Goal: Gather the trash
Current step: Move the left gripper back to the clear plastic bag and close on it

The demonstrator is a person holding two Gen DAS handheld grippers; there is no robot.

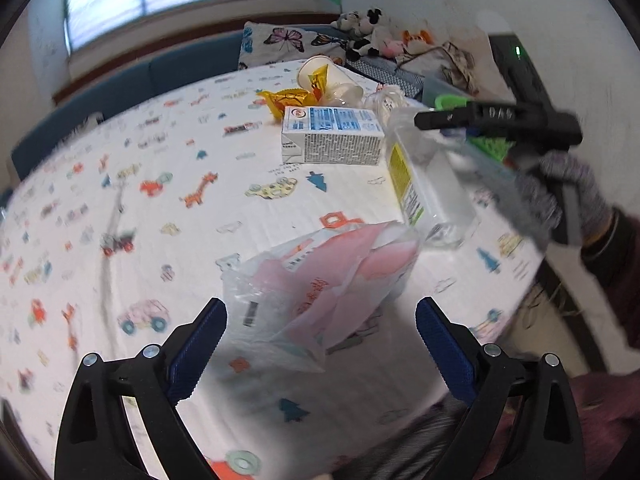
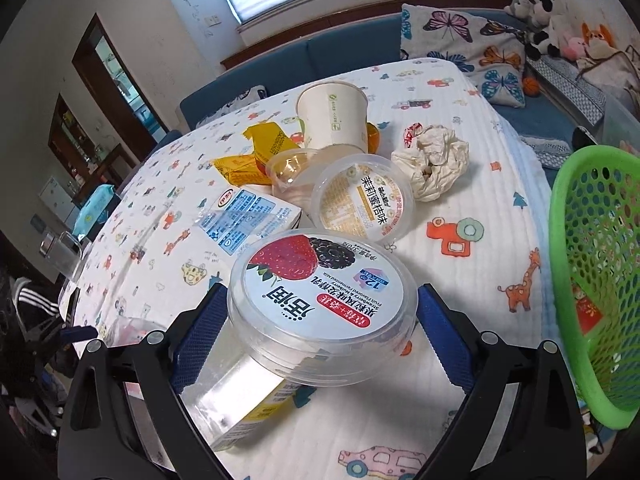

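Basket [image 2: 576,280], green and mesh-walled, is showing whole only to the right wrist camera, just right of the right gripper [image 2: 322,332], whose spread jaws are flanking the clear yogurt tub [image 2: 320,304] without visibly pressing it. Left gripper [image 1: 320,340] is hanging released, a crumpled pink-and-clear bag [image 1: 320,284] lying between and just beyond its fingers; blur is smearing the bag's print.

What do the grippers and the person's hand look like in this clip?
Both the left gripper and right gripper have black triangular finger frames, silver screws and ribbed blue pads. The right hand wears a grey knit glove and dark sleeve.
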